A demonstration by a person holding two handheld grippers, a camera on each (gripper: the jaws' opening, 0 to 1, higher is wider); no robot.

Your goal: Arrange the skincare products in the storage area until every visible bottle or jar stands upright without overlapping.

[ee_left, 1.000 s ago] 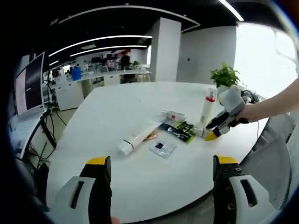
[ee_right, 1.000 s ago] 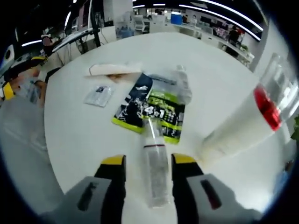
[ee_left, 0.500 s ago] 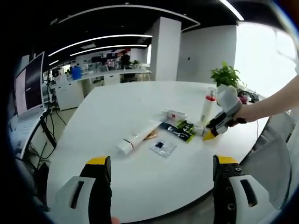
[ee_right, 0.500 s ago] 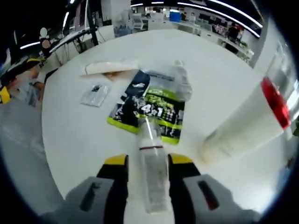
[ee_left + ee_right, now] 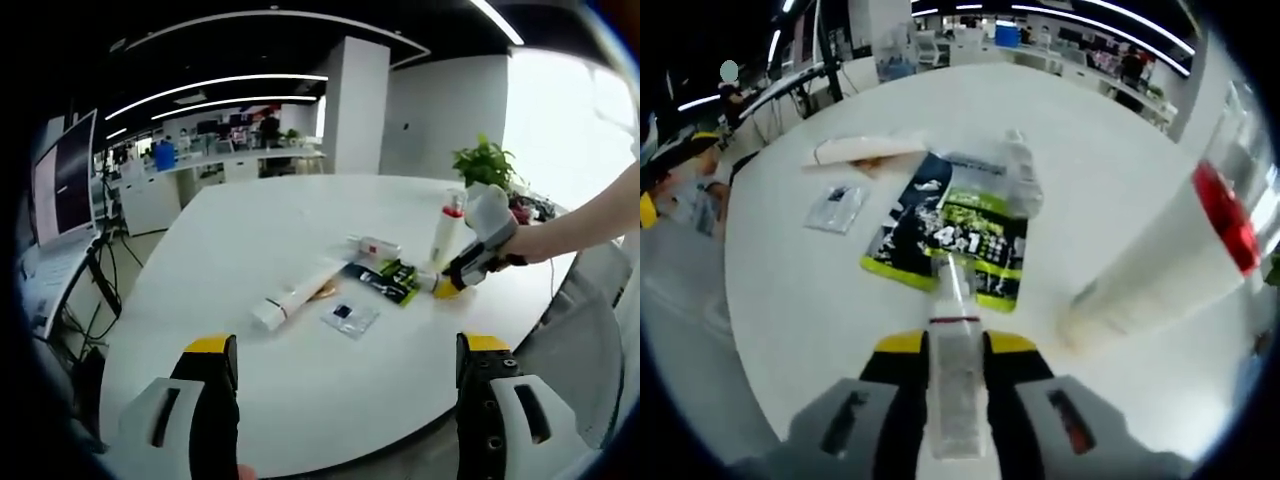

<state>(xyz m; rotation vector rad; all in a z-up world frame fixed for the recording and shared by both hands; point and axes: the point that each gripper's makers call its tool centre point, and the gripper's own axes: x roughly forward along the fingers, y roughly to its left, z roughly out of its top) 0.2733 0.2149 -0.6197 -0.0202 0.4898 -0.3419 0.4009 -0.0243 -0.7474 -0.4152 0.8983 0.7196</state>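
Clear bottle (image 5: 956,385) between right jaws

A white bench (image 5: 300,240) with a rounded edge carries the lot; a white tube (image 5: 290,297) lies on its side toward the middle, a small clear sachet (image 5: 349,317) just beside it; a dark and green packet (image 5: 950,235) lies flat, a clear bottle (image 5: 1023,178) on its side at its far end; a tall white bottle with a red band (image 5: 1180,260) stands upright beside the packet.
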